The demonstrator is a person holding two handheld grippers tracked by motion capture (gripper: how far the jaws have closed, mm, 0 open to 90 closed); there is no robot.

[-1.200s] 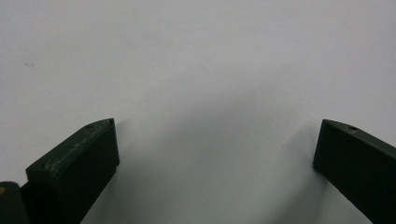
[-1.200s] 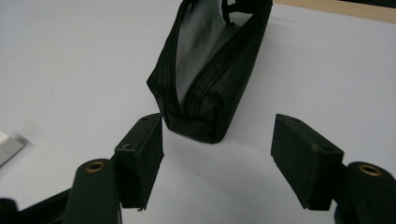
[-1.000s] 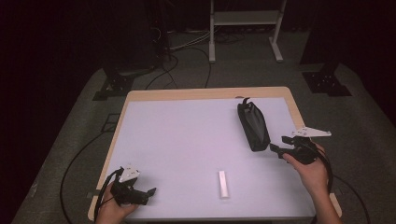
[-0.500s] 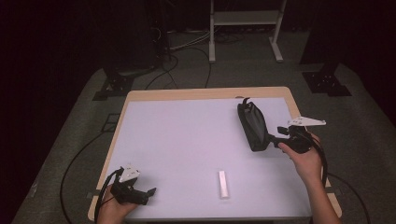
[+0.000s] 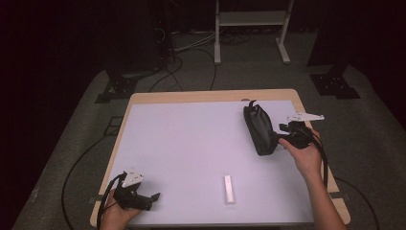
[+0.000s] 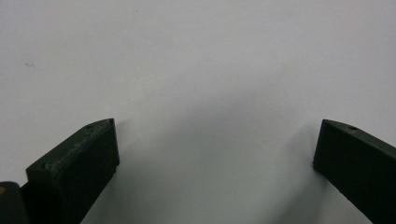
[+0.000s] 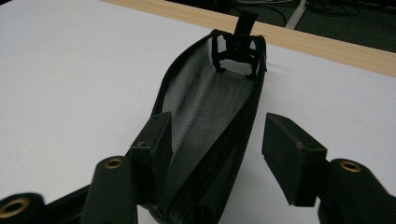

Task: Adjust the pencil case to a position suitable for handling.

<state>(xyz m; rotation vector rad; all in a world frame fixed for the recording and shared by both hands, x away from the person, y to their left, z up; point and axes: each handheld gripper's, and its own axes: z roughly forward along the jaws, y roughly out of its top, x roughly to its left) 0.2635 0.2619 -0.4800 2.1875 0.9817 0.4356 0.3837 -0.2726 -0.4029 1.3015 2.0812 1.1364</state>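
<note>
A black mesh pouch [image 5: 258,127] lies on the right part of the white table top [image 5: 182,143], its mouth unzipped and facing up. My right gripper [image 5: 281,138] is at the pouch's near end, open. In the right gripper view its left jaw sits inside the pouch [image 7: 210,107] and its right jaw outside, so the right gripper [image 7: 217,135] straddles the zip-side wall without closing on it. A small white bar [image 5: 229,189] lies near the front edge. My left gripper [image 5: 152,199] rests at the front left corner, and in its own view the left gripper [image 6: 215,140] stands wide open over bare table.
The table's wooden rim [image 5: 210,96] runs along the far side. Beyond it are cables [image 5: 191,48] on the floor and a white stand [image 5: 251,28]. A cable trails from each gripper off the table's front.
My right gripper has moved left and away from me to the pouch's near end, and its jaws now straddle the pouch wall. The left gripper and the white bar have stayed put.
</note>
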